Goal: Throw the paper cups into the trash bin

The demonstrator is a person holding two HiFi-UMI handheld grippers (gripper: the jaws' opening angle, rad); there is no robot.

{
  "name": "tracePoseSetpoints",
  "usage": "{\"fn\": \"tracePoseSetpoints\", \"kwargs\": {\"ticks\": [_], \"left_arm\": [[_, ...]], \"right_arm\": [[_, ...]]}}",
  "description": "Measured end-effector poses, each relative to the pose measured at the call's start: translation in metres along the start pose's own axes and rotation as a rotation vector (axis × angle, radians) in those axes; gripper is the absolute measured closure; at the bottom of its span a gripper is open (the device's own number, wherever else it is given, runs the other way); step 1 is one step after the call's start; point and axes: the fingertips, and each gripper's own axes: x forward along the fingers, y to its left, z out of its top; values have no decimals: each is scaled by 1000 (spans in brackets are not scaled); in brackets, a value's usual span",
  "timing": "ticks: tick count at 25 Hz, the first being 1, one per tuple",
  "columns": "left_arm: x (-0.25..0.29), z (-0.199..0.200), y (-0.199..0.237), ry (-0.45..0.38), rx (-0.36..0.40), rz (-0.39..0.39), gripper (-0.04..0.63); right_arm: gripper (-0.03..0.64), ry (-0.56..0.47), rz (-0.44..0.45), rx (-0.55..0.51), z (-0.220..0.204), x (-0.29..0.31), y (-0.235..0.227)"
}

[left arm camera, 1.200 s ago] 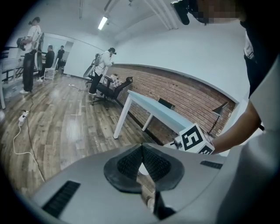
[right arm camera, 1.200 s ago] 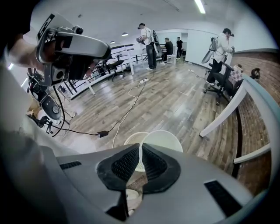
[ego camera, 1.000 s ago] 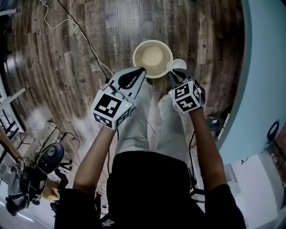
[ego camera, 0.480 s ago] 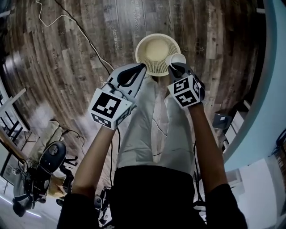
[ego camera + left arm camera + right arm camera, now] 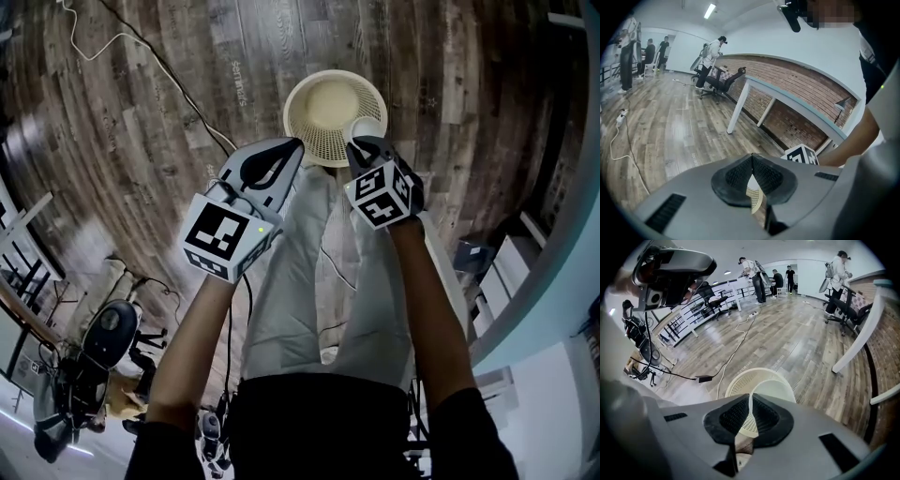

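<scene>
A cream mesh trash bin (image 5: 302,99) stands on the wood floor in front of the person's legs. My right gripper (image 5: 362,143) is shut on the rim of a white paper cup (image 5: 367,127), which hangs over the bin's right edge. In the right gripper view the cup (image 5: 779,391) sits just past the gripper (image 5: 750,397), with the bin (image 5: 735,388) beneath it. My left gripper (image 5: 298,146) is shut and holds nothing, just left of the bin's near edge. In the left gripper view a sliver of the bin (image 5: 754,199) shows below the shut gripper (image 5: 752,157).
Black and white cables (image 5: 178,86) run over the floor at the far left. A pale table edge (image 5: 562,197) curves down the right side. Dark equipment (image 5: 101,330) lies at lower left. People and office chairs (image 5: 710,77) are far off, beside white table legs (image 5: 736,112).
Both grippers have come down toward the bin, the right one still holding the cup. The cup now sits closer over the bin's right rim.
</scene>
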Motion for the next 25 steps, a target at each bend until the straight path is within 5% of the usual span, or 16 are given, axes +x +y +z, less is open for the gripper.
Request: {"fn": "tracePoseSetpoints", "kwargs": {"ticks": [25], "left_arm": [[26,-56,43,48,-6,-3,586]], "right_arm": [[592,83,-63,4,-45,97,-4]]}}
